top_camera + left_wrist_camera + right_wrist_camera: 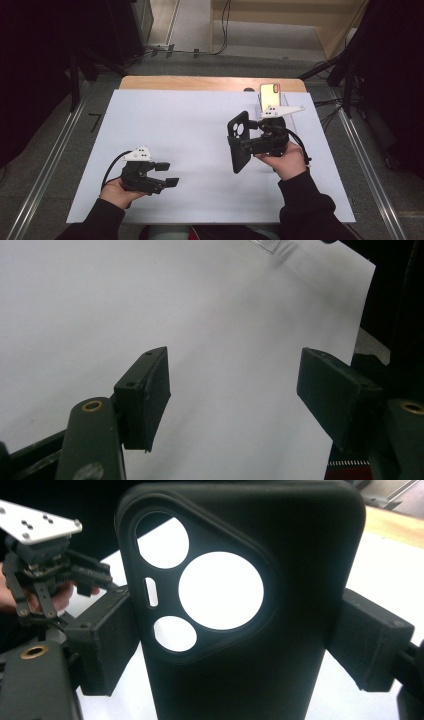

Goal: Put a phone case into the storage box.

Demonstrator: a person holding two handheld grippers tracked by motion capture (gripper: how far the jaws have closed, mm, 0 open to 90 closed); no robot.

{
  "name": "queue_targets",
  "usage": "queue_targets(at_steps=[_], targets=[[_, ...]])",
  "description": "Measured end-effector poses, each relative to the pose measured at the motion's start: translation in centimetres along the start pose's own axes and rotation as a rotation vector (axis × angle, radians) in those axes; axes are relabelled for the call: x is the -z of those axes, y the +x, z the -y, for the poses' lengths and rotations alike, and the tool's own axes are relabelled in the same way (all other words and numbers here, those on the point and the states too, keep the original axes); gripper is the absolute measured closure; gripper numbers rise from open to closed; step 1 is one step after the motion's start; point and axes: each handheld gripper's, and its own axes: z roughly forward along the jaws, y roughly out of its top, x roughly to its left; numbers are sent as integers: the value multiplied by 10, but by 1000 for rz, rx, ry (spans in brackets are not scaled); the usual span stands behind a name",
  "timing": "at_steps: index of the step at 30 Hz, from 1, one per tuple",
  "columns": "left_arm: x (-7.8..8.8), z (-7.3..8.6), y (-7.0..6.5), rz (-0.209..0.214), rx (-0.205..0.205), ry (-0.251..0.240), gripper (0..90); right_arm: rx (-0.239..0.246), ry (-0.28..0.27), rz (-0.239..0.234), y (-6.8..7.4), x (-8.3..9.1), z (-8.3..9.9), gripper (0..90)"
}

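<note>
A person wears dark, long sleeves, the left sleeve [102,220] and the right sleeve [306,207], each ending at the wrist with the hands bare. Each hand carries a black two-jaw tool. The left gripper [167,174] has a pale grey three-cornered plate [137,154] on top, dotted with small dark holes, and a black cable [111,170] looping from its rear. The right gripper [240,141] bears a like plate [281,110]. Up close, the left gripper's jaws end in flat rectangular black pads [146,397], with brass-coloured rings [93,405] set in the arms behind them.
</note>
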Motion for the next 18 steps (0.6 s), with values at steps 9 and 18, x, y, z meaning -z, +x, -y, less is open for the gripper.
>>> queue_targets(at_steps=[9,18], targets=[[1,3,2,-27,26,-6,302,-50,-31,82,-12,19,-8,124],[7,7,2,-37,55,-22,302,-78,-78,165,-24,33,-15,124]])
